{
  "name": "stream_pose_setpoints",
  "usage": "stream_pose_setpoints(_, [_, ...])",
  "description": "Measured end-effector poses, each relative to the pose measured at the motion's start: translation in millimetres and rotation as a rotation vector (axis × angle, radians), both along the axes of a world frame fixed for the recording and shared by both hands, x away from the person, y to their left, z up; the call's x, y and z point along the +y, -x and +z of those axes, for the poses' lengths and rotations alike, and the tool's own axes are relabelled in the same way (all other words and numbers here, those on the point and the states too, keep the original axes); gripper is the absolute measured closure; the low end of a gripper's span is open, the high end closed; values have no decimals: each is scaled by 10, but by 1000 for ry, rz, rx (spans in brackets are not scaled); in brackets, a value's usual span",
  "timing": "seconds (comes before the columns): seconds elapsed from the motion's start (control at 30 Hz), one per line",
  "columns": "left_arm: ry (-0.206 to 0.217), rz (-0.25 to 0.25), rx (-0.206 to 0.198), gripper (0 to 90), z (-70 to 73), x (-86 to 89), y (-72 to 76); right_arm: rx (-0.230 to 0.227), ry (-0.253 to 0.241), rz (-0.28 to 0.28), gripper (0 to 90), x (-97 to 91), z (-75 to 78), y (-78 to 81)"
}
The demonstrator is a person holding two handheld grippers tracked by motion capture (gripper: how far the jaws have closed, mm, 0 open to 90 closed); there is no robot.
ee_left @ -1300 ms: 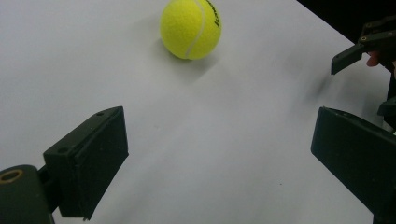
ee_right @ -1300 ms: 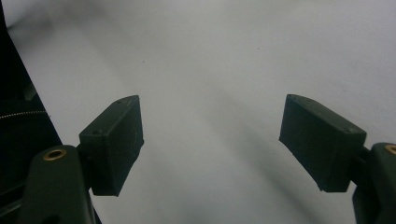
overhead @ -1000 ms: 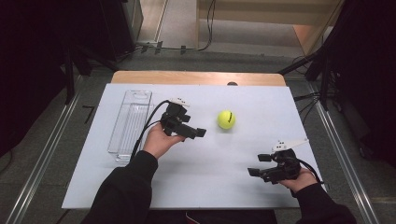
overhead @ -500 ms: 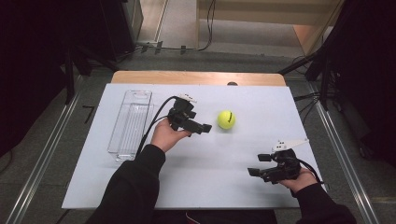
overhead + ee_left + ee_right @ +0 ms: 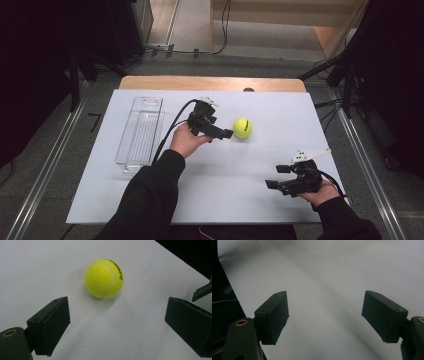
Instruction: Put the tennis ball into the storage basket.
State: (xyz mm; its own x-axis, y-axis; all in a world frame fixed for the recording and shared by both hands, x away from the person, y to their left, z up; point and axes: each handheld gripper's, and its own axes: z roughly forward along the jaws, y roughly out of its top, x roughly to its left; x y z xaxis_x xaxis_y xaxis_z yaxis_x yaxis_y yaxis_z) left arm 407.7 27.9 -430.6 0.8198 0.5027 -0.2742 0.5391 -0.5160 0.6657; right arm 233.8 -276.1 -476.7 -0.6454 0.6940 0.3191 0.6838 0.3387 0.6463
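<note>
Nearest me, my right gripper (image 5: 272,184) rests low on the bench (image 5: 230,200) with its jaws wide and nothing in them. Farther out, my left gripper (image 5: 229,133) is spread wide too, its jaws just narrowed a little, reaching for the yellow ball (image 5: 242,128) just ahead, not touching. I think I must slide forward, then squeeze.

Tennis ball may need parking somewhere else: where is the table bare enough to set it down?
Bare: the wide middle of the table between the clear tray and the right tool, and the far right beyond the tennis ball. Crowded: around the left tool beside the ball.
</note>
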Motion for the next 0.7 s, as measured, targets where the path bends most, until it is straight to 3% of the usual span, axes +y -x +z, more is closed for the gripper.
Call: stream_pose_setpoints(0.7, [-30,-19,-17,67,-71,-350,-136,1,0,7,197,7,-2,-2])
